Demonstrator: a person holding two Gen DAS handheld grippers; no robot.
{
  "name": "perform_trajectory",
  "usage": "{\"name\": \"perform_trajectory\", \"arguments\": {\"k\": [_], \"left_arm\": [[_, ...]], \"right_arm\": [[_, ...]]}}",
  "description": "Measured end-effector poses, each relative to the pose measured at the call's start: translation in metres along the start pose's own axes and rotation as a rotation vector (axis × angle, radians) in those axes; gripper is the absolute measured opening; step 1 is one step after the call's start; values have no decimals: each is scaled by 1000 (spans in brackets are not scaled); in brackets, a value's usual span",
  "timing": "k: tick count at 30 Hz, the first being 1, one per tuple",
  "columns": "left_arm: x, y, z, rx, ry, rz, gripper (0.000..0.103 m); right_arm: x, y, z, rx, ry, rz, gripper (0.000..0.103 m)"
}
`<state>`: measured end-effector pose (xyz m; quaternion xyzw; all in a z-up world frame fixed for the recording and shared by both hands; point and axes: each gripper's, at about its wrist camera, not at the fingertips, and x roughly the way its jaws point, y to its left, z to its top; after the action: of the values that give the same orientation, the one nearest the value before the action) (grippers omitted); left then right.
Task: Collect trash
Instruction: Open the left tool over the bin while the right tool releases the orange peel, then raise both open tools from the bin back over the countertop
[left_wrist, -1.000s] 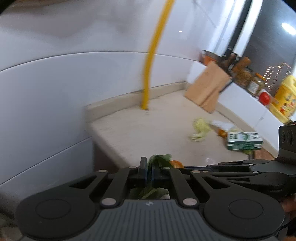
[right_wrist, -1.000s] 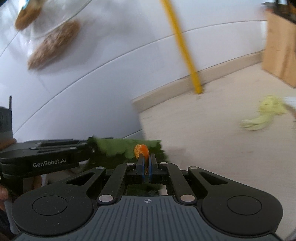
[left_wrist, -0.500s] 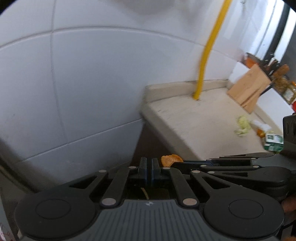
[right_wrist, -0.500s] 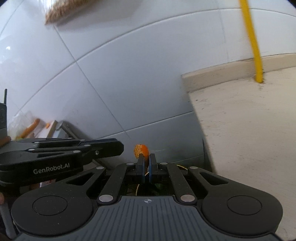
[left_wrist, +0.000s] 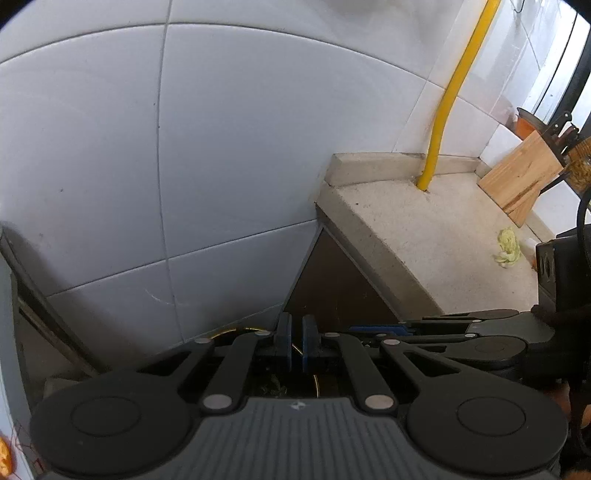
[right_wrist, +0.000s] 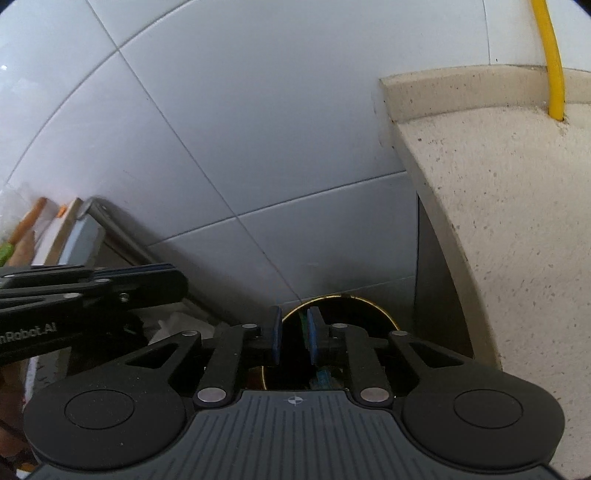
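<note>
Wall: white tiles (right_wrist: 258, 147) fill my view beyond the worktop's end.
Worktop: speckled stone (right_wrist: 517, 221), yellow pipe (left_wrist: 448, 99) at its back edge.
Bin: gold rim (right_wrist: 343, 298) below the worktop's end.
Trash: pale scrap (left_wrist: 509, 246) near the worktop's right edge.
My left gripper (left_wrist: 296, 343): nearly shut, empty.
My right gripper (right_wrist: 293, 338): opening, nothing clamped.

left wrist: faces down, near wall (left_wrist: 184, 147) | right wrist: same (shares counter (right_wrist: 517, 221) edge)
</note>
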<state>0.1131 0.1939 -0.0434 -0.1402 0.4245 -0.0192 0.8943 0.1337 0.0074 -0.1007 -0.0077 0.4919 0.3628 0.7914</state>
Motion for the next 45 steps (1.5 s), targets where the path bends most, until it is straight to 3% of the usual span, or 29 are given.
{"name": "perform_trajectory", "arguments": {"k": [12, 31, 35, 37, 45], "left_arm": [[5, -16, 3, 45, 12, -10, 2], [11, -63, 17, 168, -5, -47, 15], [14, -80, 22, 209, -12, -66, 20], [16, -91, 25, 232, -15, -79, 23], [29, -136, 30, 321, -6, -131, 28]], "right_arm": [[-17, 6, 0, -4, -22, -18, 23], [-78, -11, -6, 26, -139, -83, 49], [-93, -19, -7, 29, -171, -111, 53], [-102, -24, -8, 32, -186, -127, 61], [-139, -54, -17, 35, -238, -222, 68]]}}
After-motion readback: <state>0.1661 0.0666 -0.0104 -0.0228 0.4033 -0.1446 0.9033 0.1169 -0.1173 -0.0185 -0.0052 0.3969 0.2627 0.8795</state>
